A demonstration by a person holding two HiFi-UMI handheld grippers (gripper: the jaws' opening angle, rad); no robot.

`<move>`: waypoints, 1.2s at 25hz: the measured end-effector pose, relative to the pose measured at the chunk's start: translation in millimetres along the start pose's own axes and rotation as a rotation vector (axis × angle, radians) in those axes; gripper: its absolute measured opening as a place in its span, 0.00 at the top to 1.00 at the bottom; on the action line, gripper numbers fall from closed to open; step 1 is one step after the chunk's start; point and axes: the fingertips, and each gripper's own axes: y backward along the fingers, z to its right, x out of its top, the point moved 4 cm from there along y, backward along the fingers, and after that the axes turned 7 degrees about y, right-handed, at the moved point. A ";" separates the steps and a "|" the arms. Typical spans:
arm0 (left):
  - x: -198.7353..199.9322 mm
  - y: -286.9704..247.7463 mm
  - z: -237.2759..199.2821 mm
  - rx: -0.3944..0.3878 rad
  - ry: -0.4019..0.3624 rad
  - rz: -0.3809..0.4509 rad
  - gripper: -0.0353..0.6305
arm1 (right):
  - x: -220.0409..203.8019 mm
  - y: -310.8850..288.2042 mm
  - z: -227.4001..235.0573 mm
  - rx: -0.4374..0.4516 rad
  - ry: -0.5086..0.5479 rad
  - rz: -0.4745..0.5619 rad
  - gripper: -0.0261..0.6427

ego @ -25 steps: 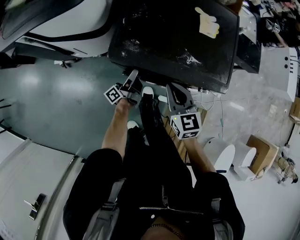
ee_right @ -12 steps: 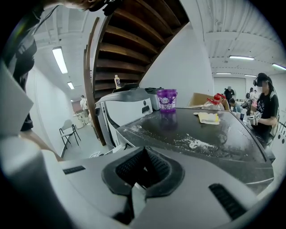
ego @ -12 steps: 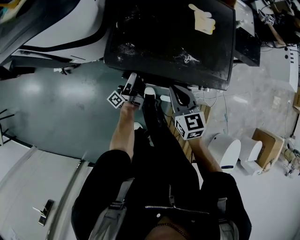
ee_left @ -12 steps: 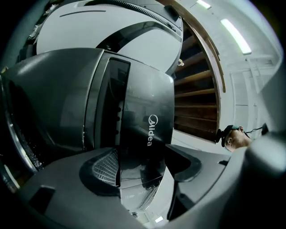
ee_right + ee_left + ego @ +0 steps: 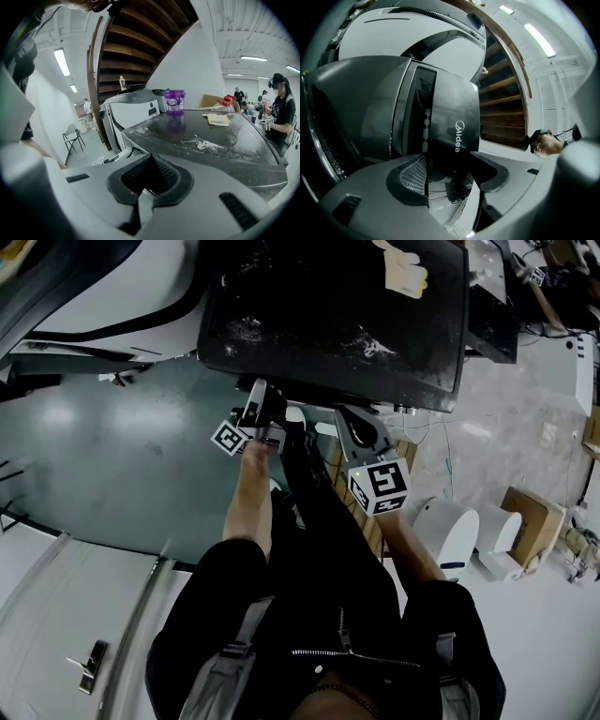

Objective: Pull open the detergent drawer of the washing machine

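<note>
From the head view, the left hand-held gripper [image 5: 261, 401] reaches under the front edge of the dark washer [image 5: 328, 324]. The right hand-held gripper [image 5: 354, 423] hangs just beside it, by the same edge. A yellow cloth [image 5: 405, 273] lies on the washer's top.

In the left gripper view, the jaws stand on either side of the glossy drawer [image 5: 450, 122], clamped on its front, which bears the Midea mark.

In the right gripper view, the jaws are together with nothing between them. They point over the dusty washer top, where a purple tub [image 5: 174, 101] stands.
</note>
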 end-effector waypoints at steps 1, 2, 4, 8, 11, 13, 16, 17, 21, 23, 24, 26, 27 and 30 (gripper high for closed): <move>0.0 -0.3 -0.1 -0.002 -0.001 -0.001 0.54 | -0.9 -0.5 0.6 -0.001 -0.003 -0.003 0.95; 0.3 -0.3 -0.4 -0.002 0.000 -0.004 0.54 | -1.4 -1.2 0.6 -0.002 -0.004 -0.004 0.95; 1.3 0.1 -0.9 -0.002 0.003 -0.012 0.55 | -2.0 -1.9 -0.1 -0.005 -0.005 -0.005 0.95; 0.6 2.5 -1.0 -0.008 0.011 -0.036 0.57 | -3.0 -0.5 0.9 -0.013 -0.008 -0.012 0.95; -0.1 2.5 -0.6 -0.014 0.003 -0.042 0.57 | -2.4 -0.2 4.6 -0.025 -0.008 -0.016 0.95; 1.1 2.3 -0.8 -0.015 -0.002 -0.040 0.58 | -1.9 -1.8 6.9 -0.032 -0.011 -0.018 0.95; 2.3 1.0 -0.3 -0.018 -0.003 -0.050 0.58 | -2.4 -3.0 9.1 -0.040 -0.013 -0.019 0.95; 1.9 1.1 -0.4 -0.019 -0.003 -0.051 0.58 | -3.3 -2.7 9.5 -0.044 -0.015 -0.021 0.95; -0.4 10.3 4.0 -0.025 -0.011 -0.049 0.60 | -5.9 -0.7 8.1 -0.054 -0.028 -0.024 0.95; -3.2 15.2 7.7 -0.028 -0.014 -0.052 0.60 | -7.3 -0.2 8.7 -0.054 -0.031 -0.028 0.95; -3.7 16.0 8.2 -0.027 -0.017 -0.061 0.60 | -8.0 -0.4 8.8 -0.053 -0.033 -0.029 0.95; -3.9 15.4 7.9 -0.023 -0.020 -0.081 0.59 | -9.3 -0.8 6.5 -0.052 -0.036 -0.027 0.95; -4.2 15.8 7.5 -0.019 -0.019 -0.086 0.59 | -9.6 -0.8 4.1 -0.051 -0.037 -0.025 0.95; -3.6 17.3 6.1 -0.011 -0.023 -0.085 0.59 | -8.9 -0.6 -4.1 -0.046 -0.037 -0.014 0.95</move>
